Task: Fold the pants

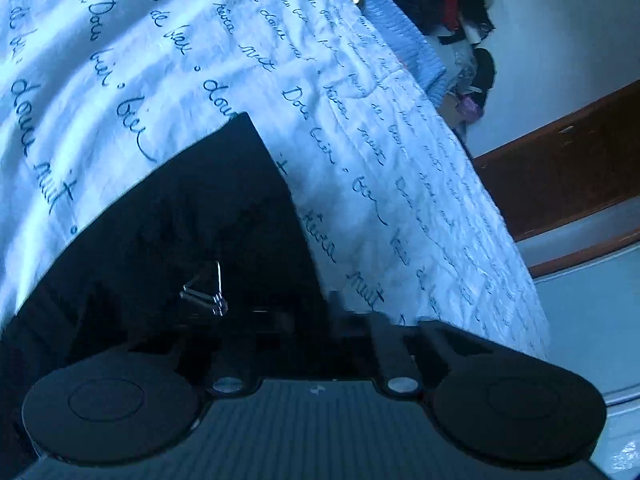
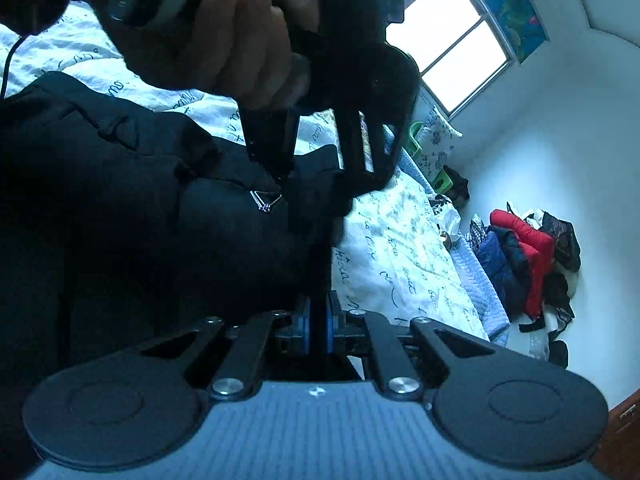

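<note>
- One pair of black pants (image 2: 132,208) lies bunched on the bed, on top of the white bedspread (image 1: 120,64) printed with dark script.
- A small metal triangle clasp (image 2: 266,201) shows on the pants fabric; the same clasp (image 1: 208,292) appears in my left wrist view.
- My right gripper (image 2: 316,320) has its blue-padded fingers (image 2: 305,324) pressed close together on an edge of the pants fabric, at the side of the garment nearest the bedspread.
- My left gripper (image 2: 288,168) stands above the pants near the clasp, its finger tips down in the dark cloth. Its own view is filled with black fabric at the fingers, so I cannot tell whether it is closed on anything.
- My left hand (image 2: 244,36) wraps the handle of that gripper.
- A blue knitted blanket (image 1: 404,40) lies along the far edge of the bedspread.
- A pile of clothes (image 2: 528,256), red, navy and black, sits past the blanket against the white wall.
- A floral pillow (image 2: 438,144) rests at the head of the bed below a bright window (image 2: 452,52).
</note>
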{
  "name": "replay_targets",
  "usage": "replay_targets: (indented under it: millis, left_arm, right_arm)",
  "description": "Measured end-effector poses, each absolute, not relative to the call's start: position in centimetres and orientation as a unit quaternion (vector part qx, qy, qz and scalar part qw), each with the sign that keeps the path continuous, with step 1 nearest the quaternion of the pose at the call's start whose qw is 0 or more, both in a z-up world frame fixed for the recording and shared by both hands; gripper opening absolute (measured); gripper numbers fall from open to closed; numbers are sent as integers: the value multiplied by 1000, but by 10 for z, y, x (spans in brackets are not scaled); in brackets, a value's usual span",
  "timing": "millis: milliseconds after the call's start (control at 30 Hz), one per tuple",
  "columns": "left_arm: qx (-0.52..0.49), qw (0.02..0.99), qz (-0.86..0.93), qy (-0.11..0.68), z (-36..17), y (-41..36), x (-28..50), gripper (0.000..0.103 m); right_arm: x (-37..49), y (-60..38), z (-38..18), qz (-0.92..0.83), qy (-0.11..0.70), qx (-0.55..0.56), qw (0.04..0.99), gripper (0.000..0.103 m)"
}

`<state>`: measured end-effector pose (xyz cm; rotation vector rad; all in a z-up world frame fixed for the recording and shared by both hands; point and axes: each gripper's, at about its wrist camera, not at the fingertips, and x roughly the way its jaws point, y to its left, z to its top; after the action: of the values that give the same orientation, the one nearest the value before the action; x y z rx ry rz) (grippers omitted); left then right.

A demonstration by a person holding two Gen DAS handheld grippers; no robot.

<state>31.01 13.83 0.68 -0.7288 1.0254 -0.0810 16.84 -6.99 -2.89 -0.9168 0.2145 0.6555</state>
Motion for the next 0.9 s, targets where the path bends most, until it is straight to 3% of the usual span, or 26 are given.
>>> replay_targets:
  millis: [67,133,200,233,333,400,533,633,700,900]
  left_arm:
    - [-326,820,-35,468,10,135,301,13]
    - [-311,833,-36,455,14,131,290,12]
    - [-294,846,-37,442,18,127,277,12]
    - [-288,852,-38,435,21,127,271,12]
    - [-273,868,-42,412,27,126,250,12]
    - [-267,875,-44,401,28,127,236,12]
    - [-272,874,-49,400,25,131,215,12]
    - [-278,870,-48,404,20,133,206,12]
    - [-278,871,-46,403,17,133,202,13]
    - [-271,880,-37,388,20,133,191,12]
  right_arm:
    - [166,-68,-31,289,88,-446,843,12]
    - [170,-69,-32,274,83,-451,845,30]
    - [175,-76,-30,273,85,-440,851,61]
    - [179,-78,-30,273,90,-437,852,62]
    - [190,-90,-32,258,116,-454,845,59]
    - [193,-103,-34,244,138,-464,840,48]
    - [193,-135,-35,211,168,-460,846,42]
    - [188,-147,-39,178,180,-467,847,29]
    - [185,-153,-48,156,188,-485,840,10]
    - [165,-146,-50,148,182,-507,829,4]
